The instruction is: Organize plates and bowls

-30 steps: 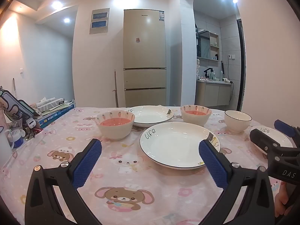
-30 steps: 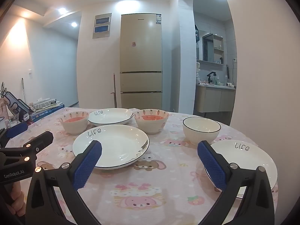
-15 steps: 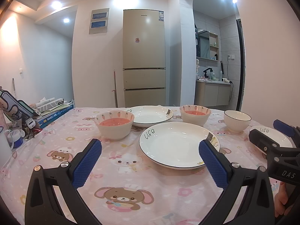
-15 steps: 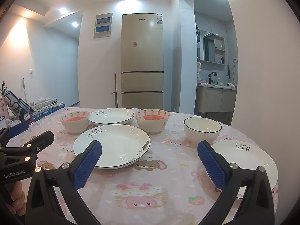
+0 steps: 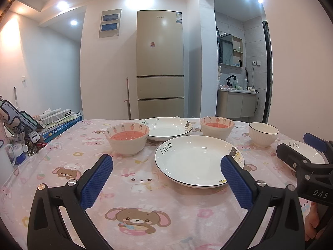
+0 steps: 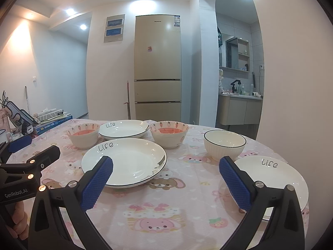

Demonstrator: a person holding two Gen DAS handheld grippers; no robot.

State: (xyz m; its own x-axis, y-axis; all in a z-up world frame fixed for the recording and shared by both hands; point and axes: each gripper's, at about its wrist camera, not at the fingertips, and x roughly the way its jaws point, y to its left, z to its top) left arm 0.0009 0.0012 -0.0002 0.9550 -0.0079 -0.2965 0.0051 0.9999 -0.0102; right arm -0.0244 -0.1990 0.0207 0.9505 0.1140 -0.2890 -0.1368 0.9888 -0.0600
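Observation:
Three white "life" plates lie on the pink tablecloth: a centre plate (image 5: 197, 160) (image 6: 124, 161), a far plate (image 5: 167, 127) (image 6: 123, 128) and a right plate (image 5: 299, 150) (image 6: 270, 177). Two carrot-pattern bowls with pink insides (image 5: 127, 137) (image 5: 216, 127) (image 6: 83, 135) (image 6: 169, 133) and a plain white bowl (image 5: 263, 133) (image 6: 224, 143) stand behind. My left gripper (image 5: 166, 179) is open and empty, above the cloth before the centre plate. My right gripper (image 6: 165, 179) is open and empty, between the centre and right plates.
Books and boxes (image 5: 56, 123) and clutter (image 5: 18, 143) crowd the table's left edge. A fridge (image 5: 160, 64) stands behind the table. The wall (image 6: 291, 83) is close on the right. Each gripper shows in the other's view (image 5: 308, 164) (image 6: 22, 166).
Both grippers have crept slightly forward and stay open. The dishes have not moved.

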